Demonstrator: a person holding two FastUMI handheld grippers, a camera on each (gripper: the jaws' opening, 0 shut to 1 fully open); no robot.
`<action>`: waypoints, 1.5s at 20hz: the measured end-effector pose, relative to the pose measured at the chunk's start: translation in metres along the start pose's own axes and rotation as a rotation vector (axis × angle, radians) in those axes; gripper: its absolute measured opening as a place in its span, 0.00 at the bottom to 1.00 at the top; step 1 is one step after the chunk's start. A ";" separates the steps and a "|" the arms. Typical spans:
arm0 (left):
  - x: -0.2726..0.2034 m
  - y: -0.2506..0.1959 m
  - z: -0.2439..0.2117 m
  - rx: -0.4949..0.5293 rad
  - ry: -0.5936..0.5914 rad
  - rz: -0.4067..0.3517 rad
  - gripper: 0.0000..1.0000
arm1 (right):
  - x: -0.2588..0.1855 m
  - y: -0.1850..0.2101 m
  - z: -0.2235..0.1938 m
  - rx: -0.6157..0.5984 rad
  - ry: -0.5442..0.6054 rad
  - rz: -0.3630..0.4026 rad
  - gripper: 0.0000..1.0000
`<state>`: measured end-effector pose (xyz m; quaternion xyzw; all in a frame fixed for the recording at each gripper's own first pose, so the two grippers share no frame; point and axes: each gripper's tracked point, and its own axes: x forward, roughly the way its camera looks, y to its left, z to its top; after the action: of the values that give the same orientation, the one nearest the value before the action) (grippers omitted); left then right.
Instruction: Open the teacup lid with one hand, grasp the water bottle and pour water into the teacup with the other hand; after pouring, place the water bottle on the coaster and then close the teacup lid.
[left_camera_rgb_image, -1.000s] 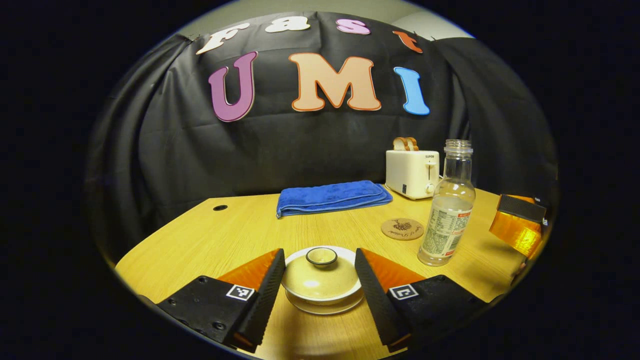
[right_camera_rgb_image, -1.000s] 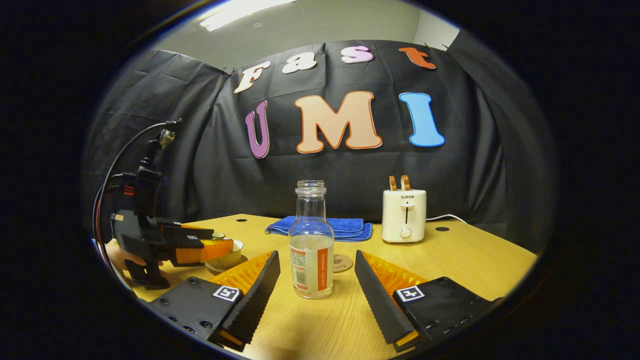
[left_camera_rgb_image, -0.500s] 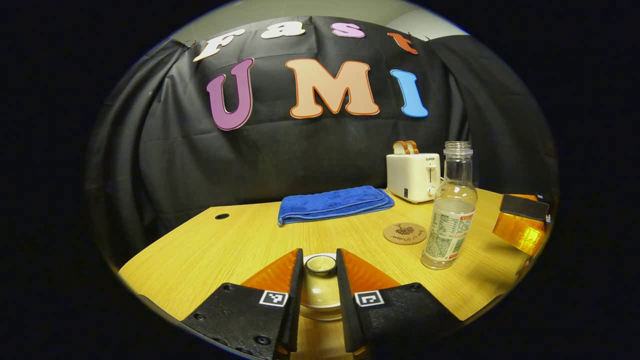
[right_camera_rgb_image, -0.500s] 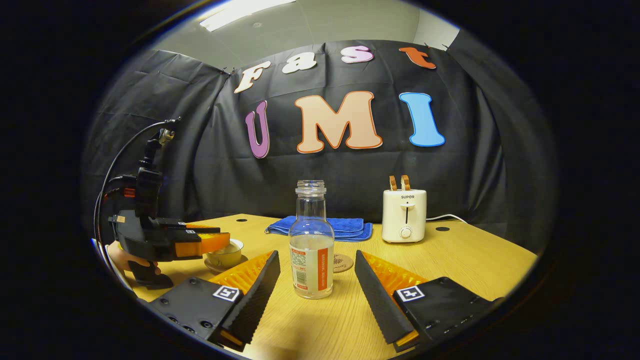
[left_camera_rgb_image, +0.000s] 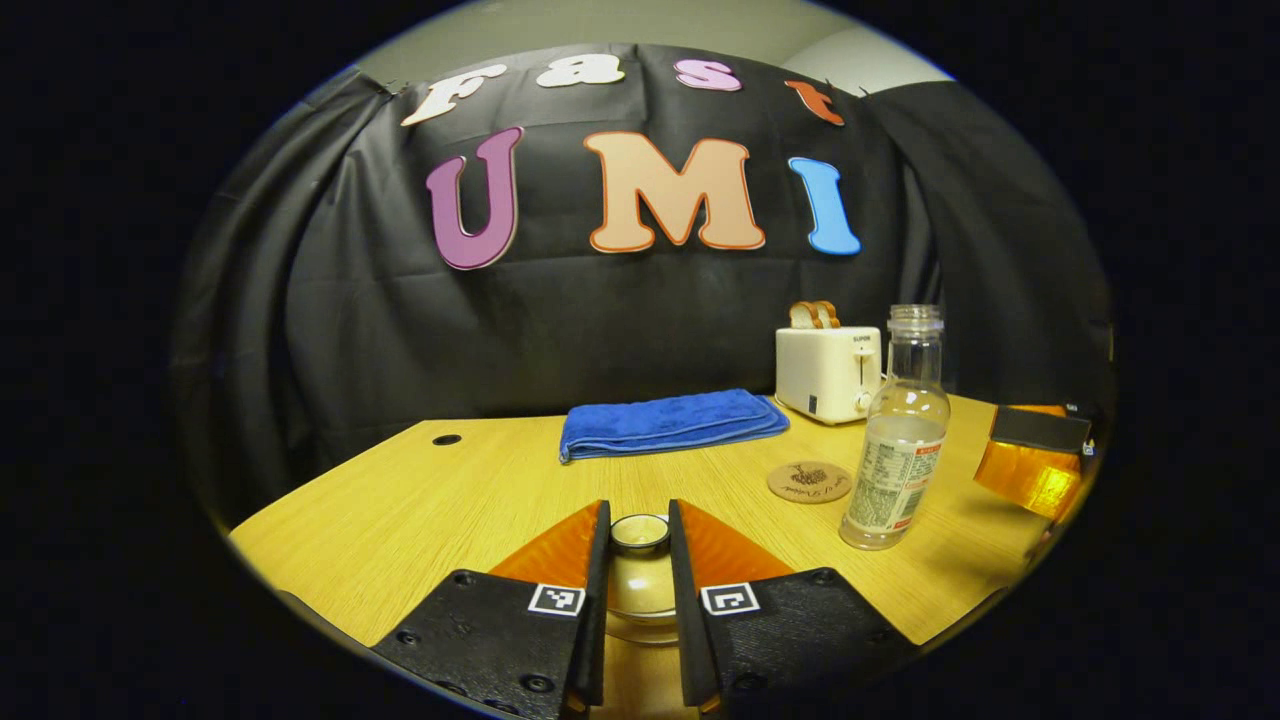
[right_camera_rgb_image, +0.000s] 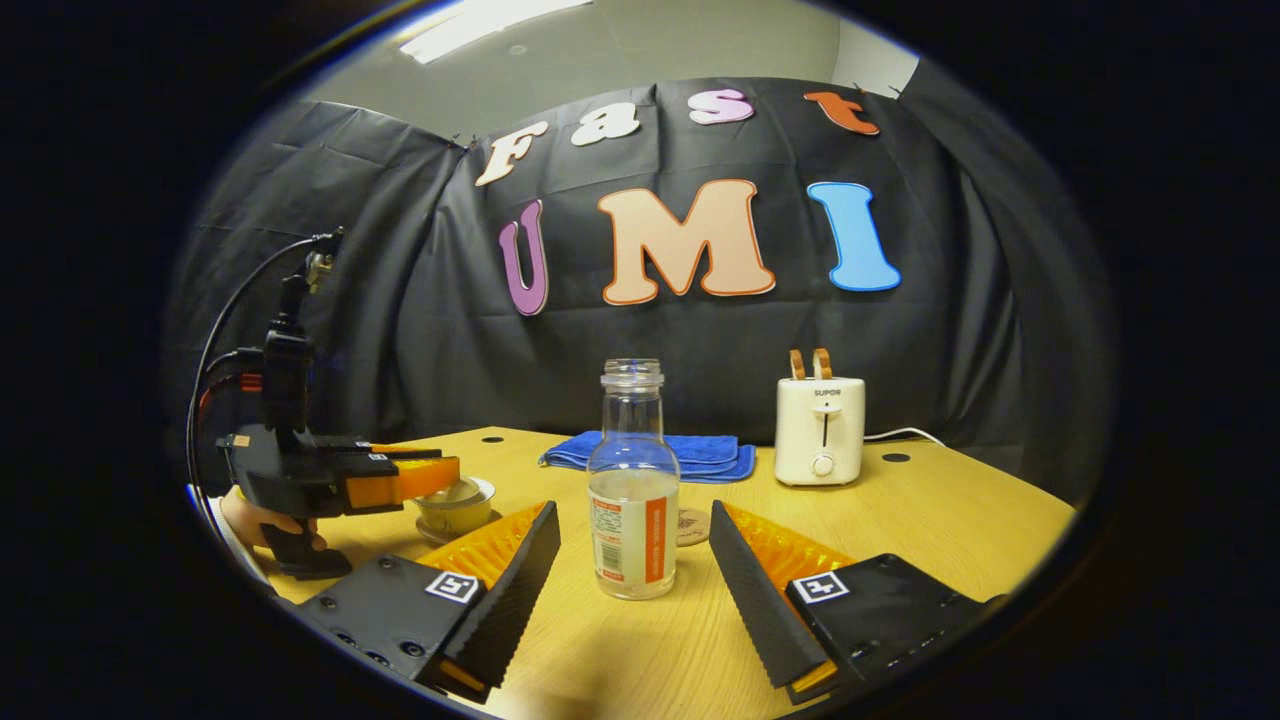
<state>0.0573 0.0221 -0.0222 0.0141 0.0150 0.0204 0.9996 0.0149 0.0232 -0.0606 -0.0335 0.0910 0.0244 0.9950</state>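
On table (left_camera_rgb_image: 420, 500), left gripper (left_camera_rgb_image: 637, 545) pinches lid (left_camera_rgb_image: 640, 533) knob; right gripper (right_camera_rgb_image: 633, 560) gapes around bottle (right_camera_rgb_image: 633, 490).

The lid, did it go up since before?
Yes. In the right gripper view the lid, pinched by the left hand-held gripper, now sits slightly above the teacup.

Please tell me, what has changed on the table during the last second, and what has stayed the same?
The left gripper closed from wide open onto the knob of the teacup lid and, judging by the right gripper view, has begun lifting it off the teacup. The right gripper stayed open around the water bottle, only edging closer. The coaster, blue towel and toaster did not move.
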 end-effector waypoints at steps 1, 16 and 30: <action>0.000 0.001 0.001 -0.017 -0.013 0.001 0.28 | 0.003 0.001 0.000 0.000 0.001 0.004 0.94; -0.038 0.065 0.004 -0.022 -0.077 0.100 0.28 | 0.064 -0.001 -0.028 -0.002 0.166 -0.045 0.99; -0.050 0.099 0.002 -0.021 -0.077 0.143 0.27 | 0.082 -0.001 -0.040 -0.065 0.247 -0.092 0.80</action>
<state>0.0034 0.1192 -0.0158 0.0053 -0.0245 0.0916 0.9955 0.0884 0.0232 -0.1147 -0.0727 0.2103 -0.0228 0.9747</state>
